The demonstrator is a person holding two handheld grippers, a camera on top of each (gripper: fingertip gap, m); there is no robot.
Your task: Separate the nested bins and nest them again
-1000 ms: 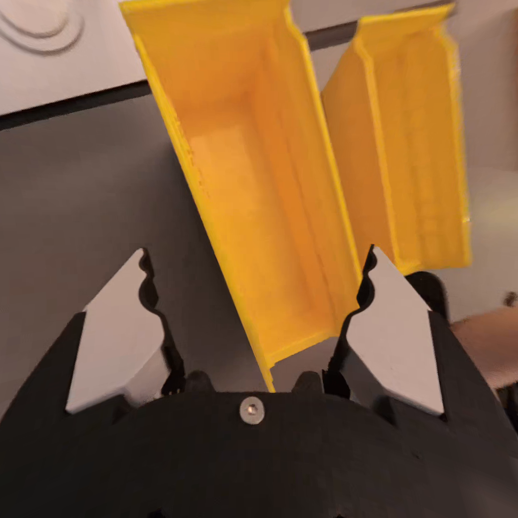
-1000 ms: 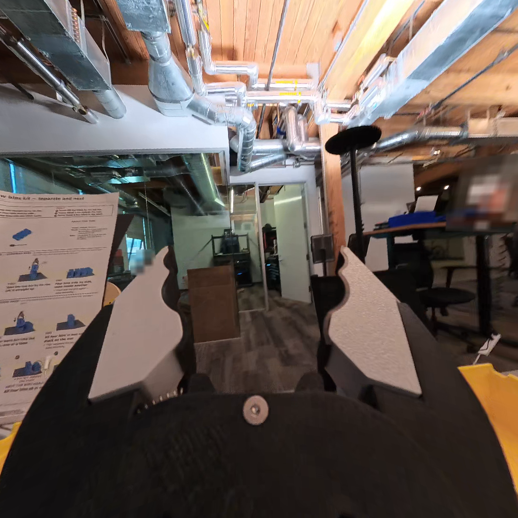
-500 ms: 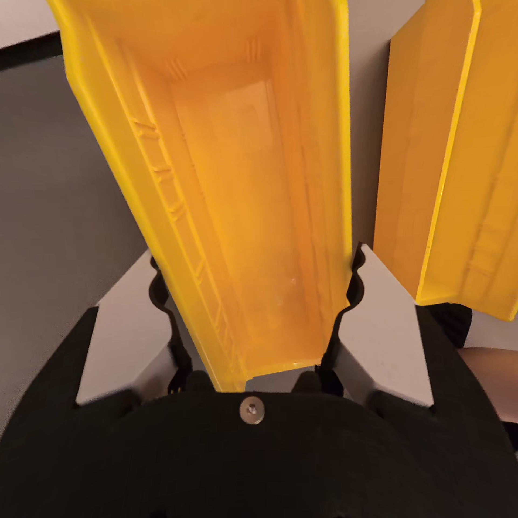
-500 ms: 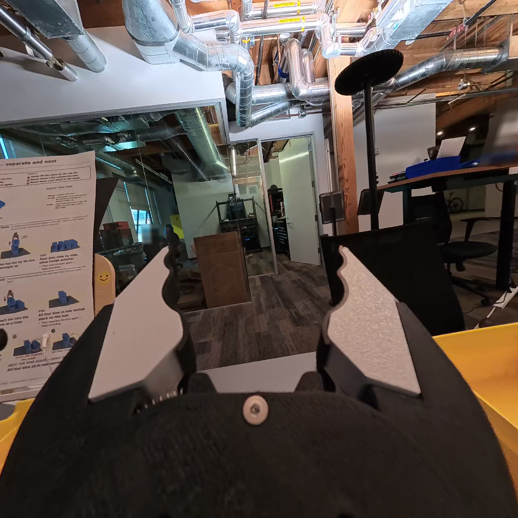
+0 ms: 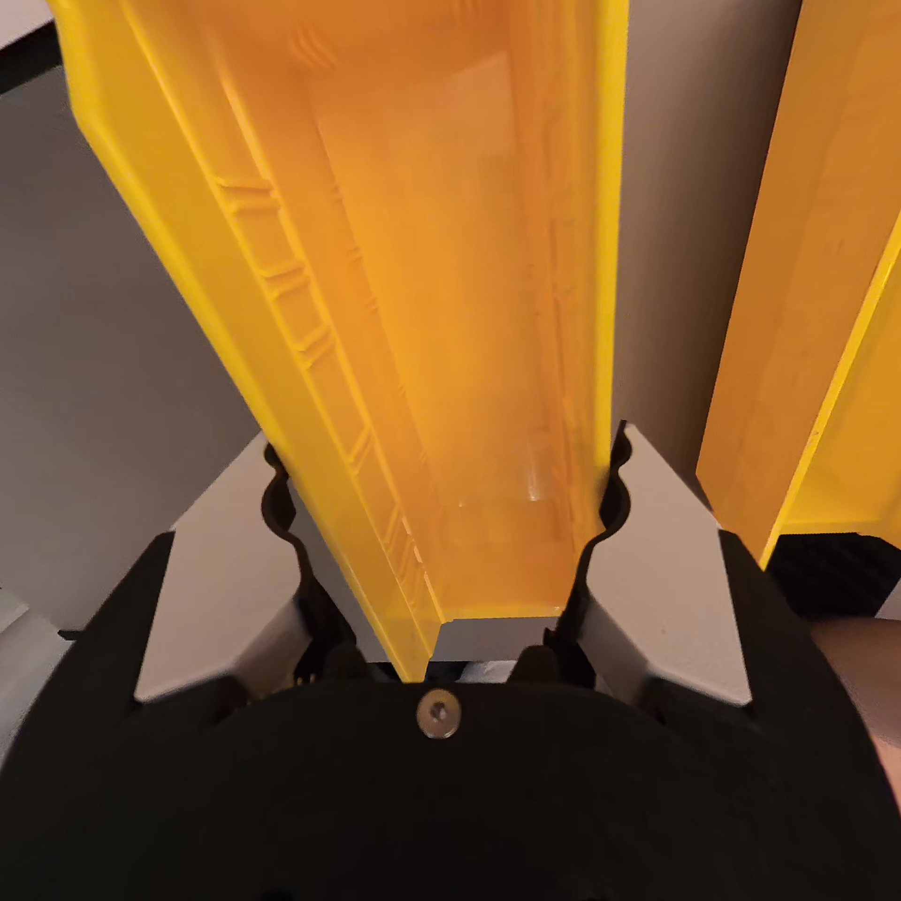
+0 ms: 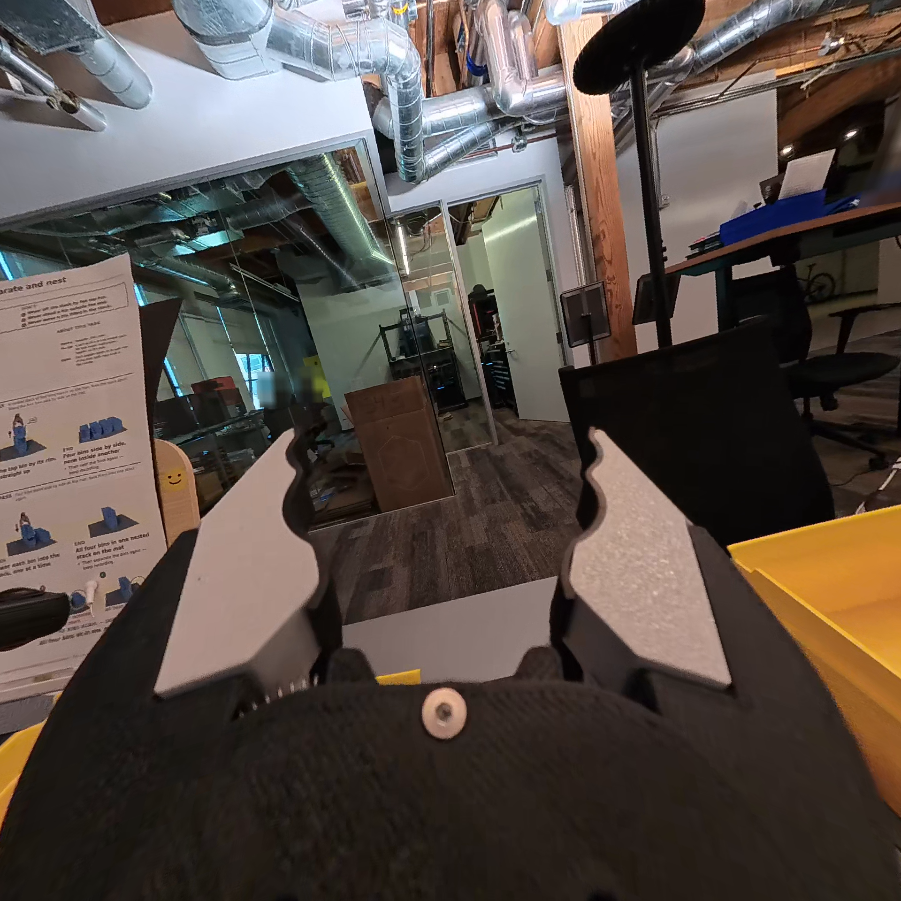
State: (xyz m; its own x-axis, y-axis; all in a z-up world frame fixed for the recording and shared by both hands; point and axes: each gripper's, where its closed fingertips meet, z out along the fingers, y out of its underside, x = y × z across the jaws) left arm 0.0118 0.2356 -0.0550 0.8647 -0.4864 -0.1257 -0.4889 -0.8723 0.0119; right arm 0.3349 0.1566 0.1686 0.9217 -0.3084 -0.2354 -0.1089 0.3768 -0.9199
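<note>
An open-plan office in a converted industrial loft: silver ventilation ducts (image 6: 404,88) run beneath a timber ceiling, beside a wooden post (image 6: 597,195). Glass partitions (image 6: 273,317) enclose a back room with storage racks (image 6: 419,361). Standing desks (image 6: 780,239), mesh office chairs (image 6: 692,439) and grey carpet tiles (image 6: 487,531) fill the floor.

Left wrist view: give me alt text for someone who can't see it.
An open yellow bin fills the view, its near end between the left gripper's grey fingers. A second yellow bin stands apart to the right on a grey surface.
</note>
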